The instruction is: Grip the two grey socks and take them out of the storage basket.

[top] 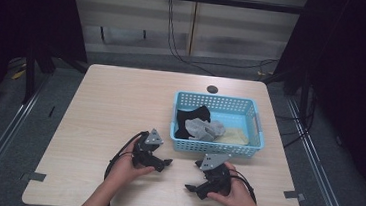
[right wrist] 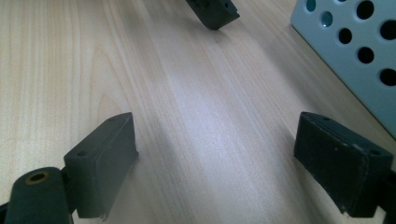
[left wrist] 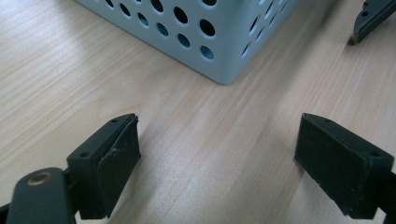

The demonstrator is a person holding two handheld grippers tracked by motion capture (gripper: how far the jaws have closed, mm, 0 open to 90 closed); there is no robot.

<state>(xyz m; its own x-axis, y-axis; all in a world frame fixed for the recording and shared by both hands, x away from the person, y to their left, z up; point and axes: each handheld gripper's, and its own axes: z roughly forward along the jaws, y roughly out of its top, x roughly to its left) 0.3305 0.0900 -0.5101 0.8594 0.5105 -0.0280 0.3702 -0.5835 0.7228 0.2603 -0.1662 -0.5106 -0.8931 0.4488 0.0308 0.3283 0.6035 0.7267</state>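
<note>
Fingers (left wrist: pixel 107 163) of both tools stand spread wide and empty over the pale wooden worktop (top: pixel 116 97), the left gripper (top: pixel 161 164) and right gripper (top: pixel 194 188) lying low at lower centre, tips turned toward each other. At centre right, the light blue perforated plastic basket (top: pixel 214 148) holds a soft grey cloth bundle (top: pixel 204 129), probably socks. It should be light and limp; pinch a raised fold.

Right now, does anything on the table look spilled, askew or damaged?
Nothing stands out. The blue basket sits square on the table with the black, grey and beige cloth pieces heaped inside it. Left gripper and right gripper rest open with nothing between them.
</note>
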